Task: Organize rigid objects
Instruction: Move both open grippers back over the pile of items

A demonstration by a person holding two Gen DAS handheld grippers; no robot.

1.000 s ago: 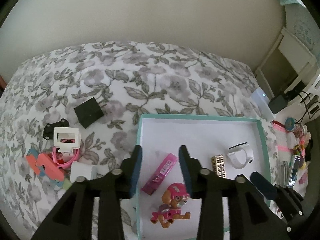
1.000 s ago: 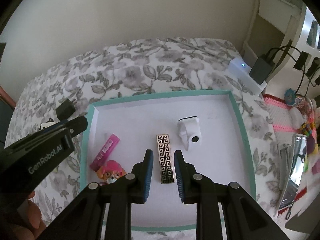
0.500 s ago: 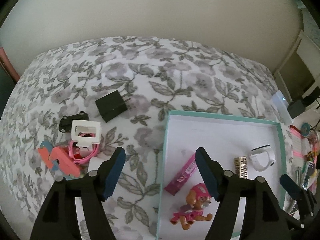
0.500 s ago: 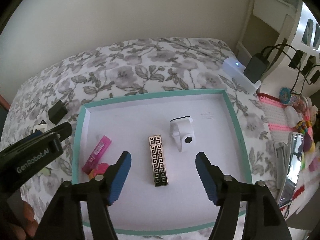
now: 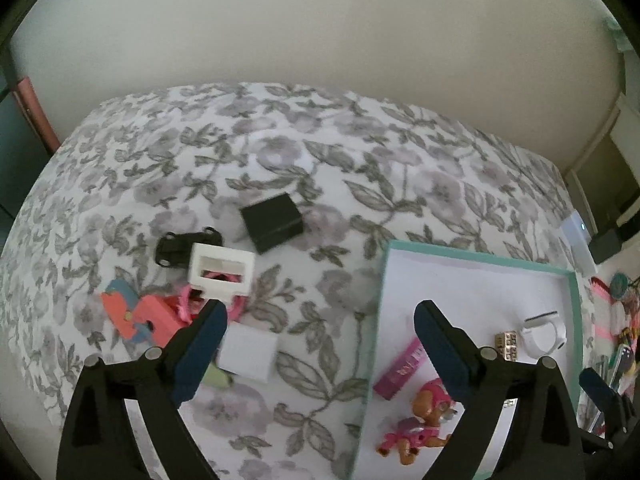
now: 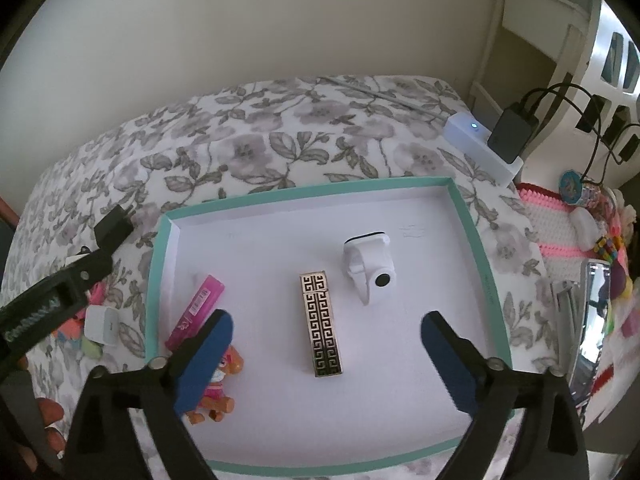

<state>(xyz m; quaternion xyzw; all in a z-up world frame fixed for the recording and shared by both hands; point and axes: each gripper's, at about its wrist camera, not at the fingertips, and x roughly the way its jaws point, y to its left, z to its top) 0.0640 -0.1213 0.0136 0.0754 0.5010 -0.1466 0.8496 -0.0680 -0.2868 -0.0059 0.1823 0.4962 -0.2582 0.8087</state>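
A teal-rimmed white tray (image 6: 160, 248) (image 5: 382, 280) lies on the floral bedspread. Inside it rest a gold patterned bar (image 6: 320, 324), a white smartwatch (image 6: 370, 266), a pink tube (image 6: 196, 312) and a pink toy dog (image 5: 420, 420). My right gripper (image 6: 326, 354) hangs over the bar, jaws opening wide, nothing between the pads. My left gripper (image 5: 320, 340) hovers over the tray's left rim, jaws opening, empty. Left of the tray lie a black cube (image 5: 272, 222), a white frame piece (image 5: 222, 270), a white block (image 5: 248, 354), a black clip (image 5: 176, 246) and an orange toy (image 5: 136, 316).
A white power strip (image 6: 480, 144) with black adapters sits at the bed's far right corner. Pink knitted cloth and trinkets (image 6: 576, 224) crowd the right side beside a shiny metal object (image 6: 588, 320). A wall rises behind the bed. A person's hand (image 6: 44, 420) shows at lower left.
Both grippers opened from nearly shut to wide. The right one released the gold bar into the tray. The left one moved left, from over the pink tube to the tray's left rim.
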